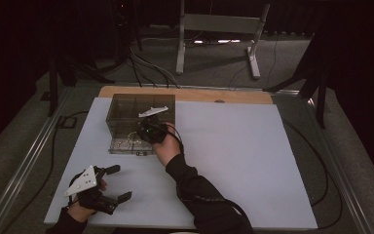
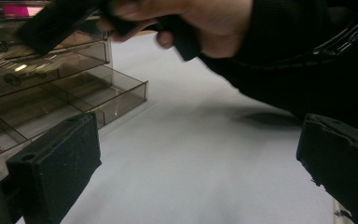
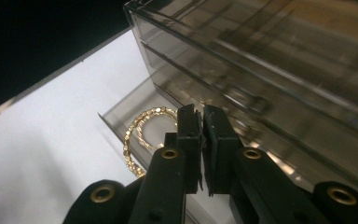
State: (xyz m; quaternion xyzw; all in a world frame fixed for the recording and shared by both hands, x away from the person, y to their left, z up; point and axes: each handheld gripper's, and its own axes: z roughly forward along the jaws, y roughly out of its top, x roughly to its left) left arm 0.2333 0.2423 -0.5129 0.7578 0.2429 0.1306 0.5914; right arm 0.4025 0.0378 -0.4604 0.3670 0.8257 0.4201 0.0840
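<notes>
Right gripper at the smoky drawer box

The left gripper (image 1: 111, 184) rested wide open near the table's (image 1: 253, 161) front edge. The drawer box (image 1: 126, 109) stood mid-table, its lowest drawer (image 3: 121, 116) pulled toward the person and holding gold bracelets (image 3: 142, 128); the right gripper (image 3: 201, 116), jaws together, empty, pointed into it.

Drawer box (image 1: 126, 109): smoky clear plastic, glossy, smooth walls that catch reflections. Its pulled-out drawer (image 3: 121, 112): the same tinted plastic, thin and shiny.
Bracelet (image 3: 142, 128) in that drawer: gold-coloured metal, beaded, bright.
Table top (image 1: 233, 161) under the box: white, matt, smooth sheet; behind the box, a bare strip of pale wood (image 1: 190, 94).
Right gripper (image 3: 201, 122) at the drawer: matt black plastic with brass-coloured rivets.
Left gripper (image 2: 191, 163): black pads (image 2: 56, 163), dull, slightly rough.
Sleeve (image 1: 199, 192): dark knit cloth.
</notes>
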